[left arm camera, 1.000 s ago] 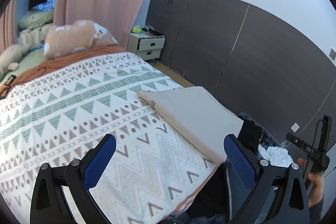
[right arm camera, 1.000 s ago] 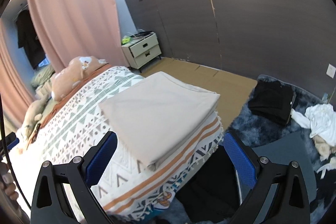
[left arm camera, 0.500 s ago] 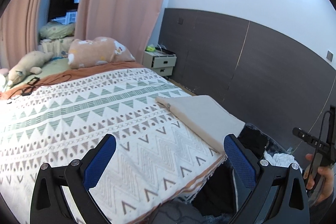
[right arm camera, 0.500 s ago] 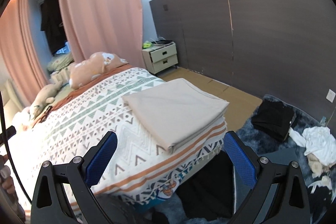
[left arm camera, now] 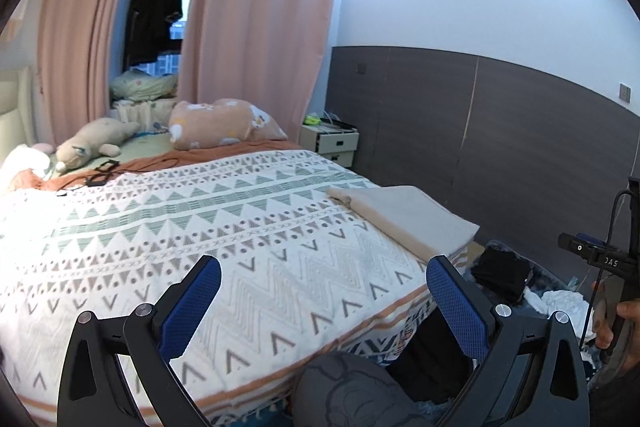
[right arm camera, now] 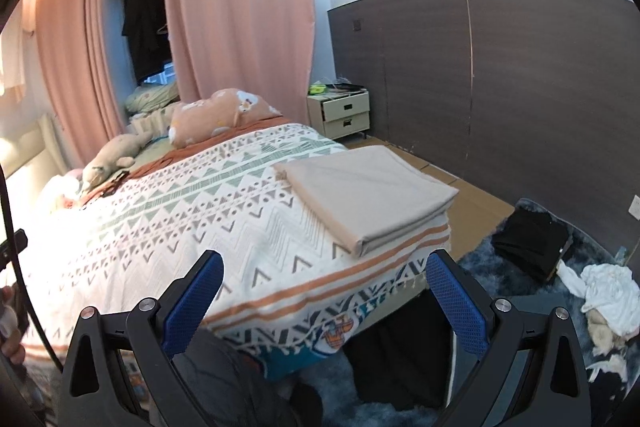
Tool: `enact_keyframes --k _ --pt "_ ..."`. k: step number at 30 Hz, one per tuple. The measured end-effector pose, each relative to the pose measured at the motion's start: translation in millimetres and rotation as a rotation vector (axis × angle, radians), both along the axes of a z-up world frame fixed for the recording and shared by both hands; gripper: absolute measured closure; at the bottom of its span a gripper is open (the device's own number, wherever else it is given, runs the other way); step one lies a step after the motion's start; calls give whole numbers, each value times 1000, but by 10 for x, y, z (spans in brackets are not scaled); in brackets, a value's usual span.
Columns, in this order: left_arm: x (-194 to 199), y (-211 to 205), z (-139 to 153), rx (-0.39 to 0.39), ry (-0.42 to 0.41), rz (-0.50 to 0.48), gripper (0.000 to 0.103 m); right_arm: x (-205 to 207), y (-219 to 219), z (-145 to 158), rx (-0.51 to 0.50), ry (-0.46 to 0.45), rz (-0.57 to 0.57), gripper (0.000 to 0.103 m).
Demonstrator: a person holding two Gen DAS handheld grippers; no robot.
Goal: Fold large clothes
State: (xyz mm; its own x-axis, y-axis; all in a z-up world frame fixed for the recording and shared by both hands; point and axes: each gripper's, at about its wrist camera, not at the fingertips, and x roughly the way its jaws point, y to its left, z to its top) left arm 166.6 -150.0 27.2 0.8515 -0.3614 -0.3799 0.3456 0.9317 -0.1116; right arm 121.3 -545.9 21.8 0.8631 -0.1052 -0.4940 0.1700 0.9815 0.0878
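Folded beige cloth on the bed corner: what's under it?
The folded beige cloth lies on the patterned bedspread, near its orange-striped edge. The bedspread beneath is covered, so anything hidden between them cannot be seen.

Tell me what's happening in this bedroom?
A person is folding big clothes with two hand-held claws. A beige garment already lies neatly folded at the corner of the patterned bedspread. The left claw and right claw are both open, holding nothing. Black clothes and white clothes lie on the blue rug beside the bed.
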Motion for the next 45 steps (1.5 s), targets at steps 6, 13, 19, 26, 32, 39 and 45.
enact_keyframes --k 6,13,19,26,32,39,45 --pt "-390 152 -156 -15 -33 55 0 -290 132 -180 -8 -17 28 1" --pt "-790 254 -342 -7 -36 107 0 -555 228 -368 4 -37 68 1" --pt "-1111 306 -368 -1 -49 143 0 -764 312 -462 4 -47 123 1" --pt "-1372 369 -304 4 -74 171 0 -834 424 -498 13 -67 155 1" --pt "-1454 452 -280 -12 -74 190 0 -753 502 -537 20 -57 168 1" --pt "-1459 513 -285 -11 -70 205 0 -701 555 -593 29 -46 169 1" --pt "-1410 515 -316 -1 -50 202 0 -691 549 -597 22 -45 163 1"
